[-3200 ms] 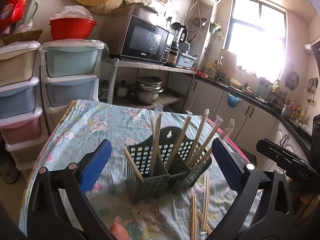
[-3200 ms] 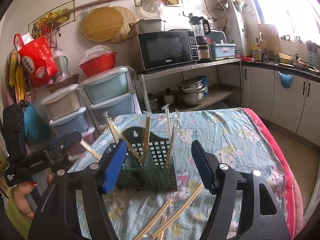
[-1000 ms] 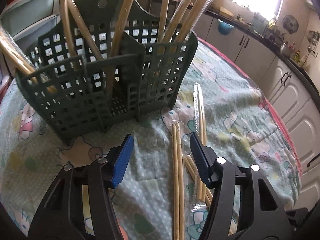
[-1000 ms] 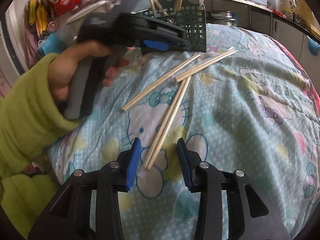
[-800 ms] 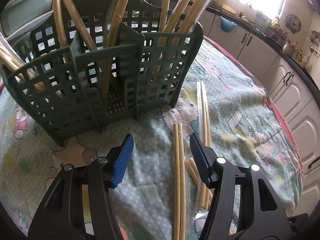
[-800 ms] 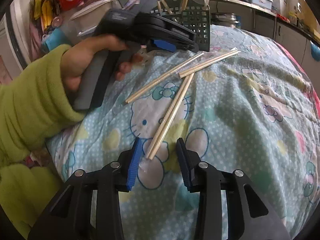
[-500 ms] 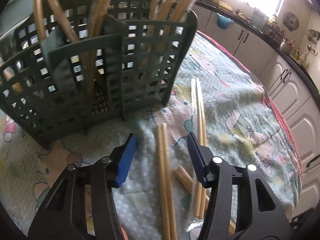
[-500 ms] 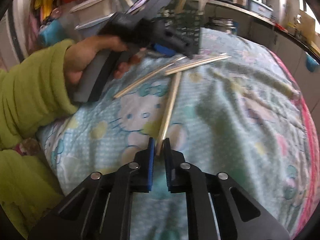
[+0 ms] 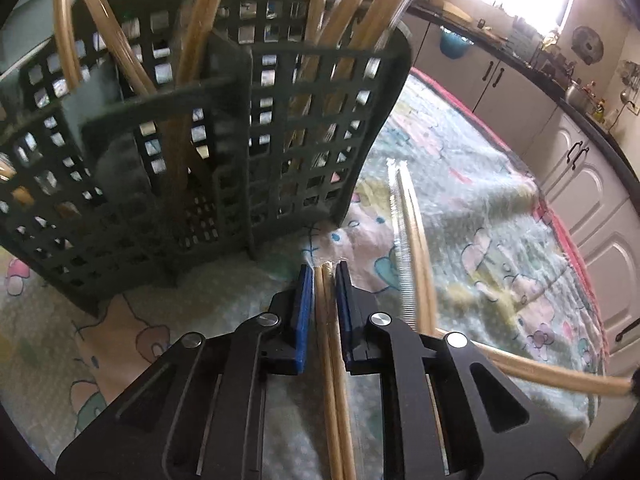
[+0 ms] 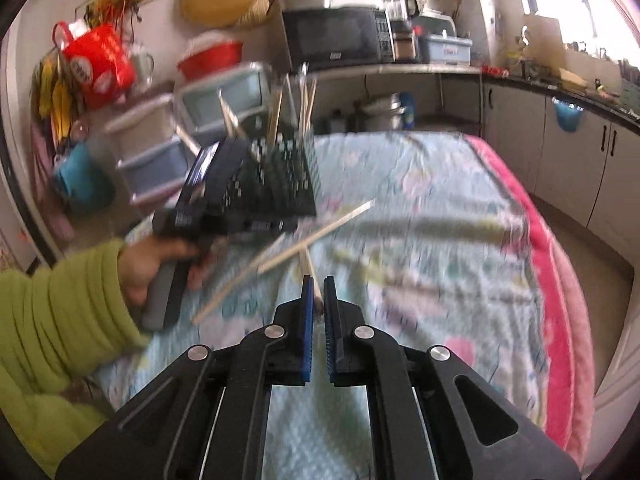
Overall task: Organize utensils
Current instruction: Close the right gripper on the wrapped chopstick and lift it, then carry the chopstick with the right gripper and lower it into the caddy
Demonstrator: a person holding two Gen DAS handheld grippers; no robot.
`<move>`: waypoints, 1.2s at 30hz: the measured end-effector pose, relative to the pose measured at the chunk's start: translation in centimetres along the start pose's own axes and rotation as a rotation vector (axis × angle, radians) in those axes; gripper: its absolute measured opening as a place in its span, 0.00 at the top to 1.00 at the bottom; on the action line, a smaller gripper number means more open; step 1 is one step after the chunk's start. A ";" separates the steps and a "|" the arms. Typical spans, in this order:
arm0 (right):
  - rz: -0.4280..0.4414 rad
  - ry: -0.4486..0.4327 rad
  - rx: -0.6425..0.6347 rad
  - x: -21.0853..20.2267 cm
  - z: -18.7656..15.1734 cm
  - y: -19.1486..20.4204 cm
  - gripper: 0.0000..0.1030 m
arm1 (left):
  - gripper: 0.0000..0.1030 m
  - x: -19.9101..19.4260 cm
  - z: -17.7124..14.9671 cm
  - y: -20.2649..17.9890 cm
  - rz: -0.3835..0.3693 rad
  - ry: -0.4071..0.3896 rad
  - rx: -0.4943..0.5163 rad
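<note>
Both grippers have just closed. The left gripper [image 9: 324,276] clamps a chopstick pair [image 9: 334,360] beside the basket [image 9: 224,140]; the right gripper [image 10: 316,292], blurred, seemingly pinches another chopstick [image 10: 310,268], ready for lifting.

Left black two-finger gripper with blue pads [image 9: 324,276] is low and level, its jaws drawn in to a narrow gap, pads pressing on either side of a slim pale pair. From the right wrist view, the person's left hand [image 10: 160,268] wraps the grey pistol handle, a lime-green sleeve [image 10: 60,320] bunched at the wrist. Right black gripper with blue pads [image 10: 319,288] has its jaws nearly together, pinching a thin stick end.
</note>
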State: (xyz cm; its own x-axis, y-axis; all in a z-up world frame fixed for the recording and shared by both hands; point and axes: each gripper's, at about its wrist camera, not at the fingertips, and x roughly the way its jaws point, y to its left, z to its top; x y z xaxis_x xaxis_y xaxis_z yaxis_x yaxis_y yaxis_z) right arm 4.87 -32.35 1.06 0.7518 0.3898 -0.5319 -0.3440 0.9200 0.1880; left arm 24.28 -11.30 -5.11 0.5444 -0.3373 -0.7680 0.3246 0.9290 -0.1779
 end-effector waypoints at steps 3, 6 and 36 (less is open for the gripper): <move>0.018 -0.049 0.006 -0.2 1.8 0.0 0.96 | 0.98 -1.6 0.2 0.1 -0.032 -0.031 -0.010; 0.019 -0.083 0.001 -0.4 3.4 0.2 0.96 | 0.98 -3.4 0.4 -0.1 -0.054 -0.067 -0.005; 0.051 0.226 -0.067 3.5 -3.2 1.9 0.67 | 1.00 -17.1 5.8 -2.0 -0.159 -0.395 0.039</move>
State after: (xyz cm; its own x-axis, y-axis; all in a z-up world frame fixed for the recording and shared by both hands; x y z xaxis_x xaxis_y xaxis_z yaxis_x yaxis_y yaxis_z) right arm 5.03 -29.34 -3.08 0.5902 0.4096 -0.6956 -0.4206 0.8916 0.1680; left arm 18.78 -8.32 11.91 0.7374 -0.5150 -0.4371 0.4528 0.8570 -0.2459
